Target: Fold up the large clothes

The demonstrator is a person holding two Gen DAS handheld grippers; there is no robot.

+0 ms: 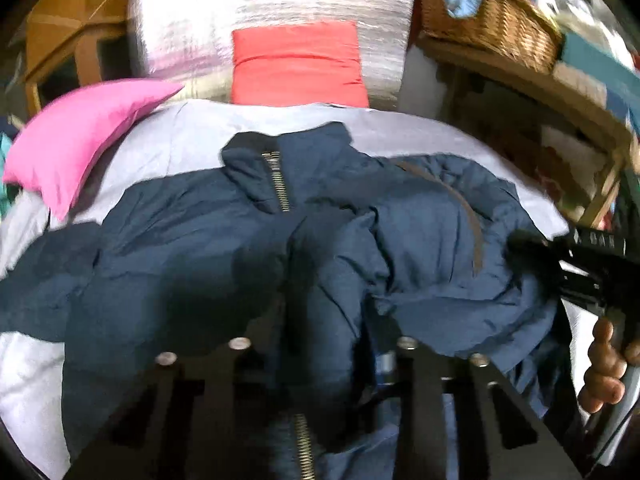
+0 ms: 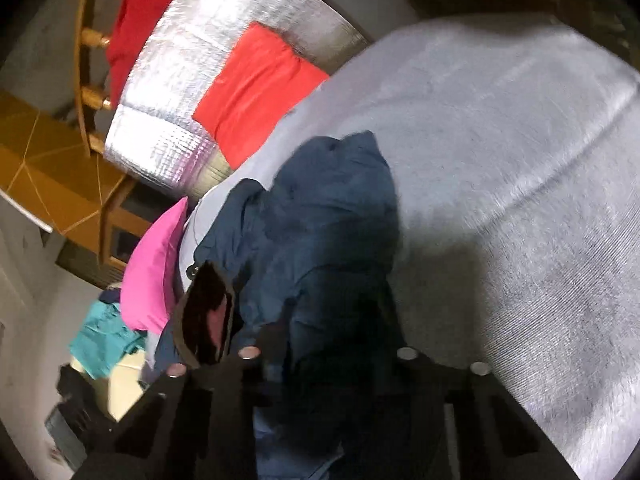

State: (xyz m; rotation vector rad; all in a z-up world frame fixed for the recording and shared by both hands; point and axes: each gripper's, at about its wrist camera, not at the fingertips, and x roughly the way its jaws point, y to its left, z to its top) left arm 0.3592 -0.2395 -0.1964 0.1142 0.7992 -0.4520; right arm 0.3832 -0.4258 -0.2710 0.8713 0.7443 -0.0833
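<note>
Over on the left, a pink pillow point(image 1: 80, 136) sits at the bed's far edge; the navy padded jacket point(image 1: 248, 248) lies zipped and rumpled across the grey bed cover point(image 1: 172, 140). The left gripper point(image 1: 320, 320) looks clamped on jacket fabric near the zip, and the right gripper point(image 2: 328, 344) looks pinched on cloth too. Best to lift both together, evenly. Faint white lettering on the right tool is unreadable.

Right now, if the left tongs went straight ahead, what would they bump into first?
The jacket. The left tongs point down into its dark blue fabric, which already bunches between them, so they would probably just push deeper into it, toward the bed underneath.
</note>
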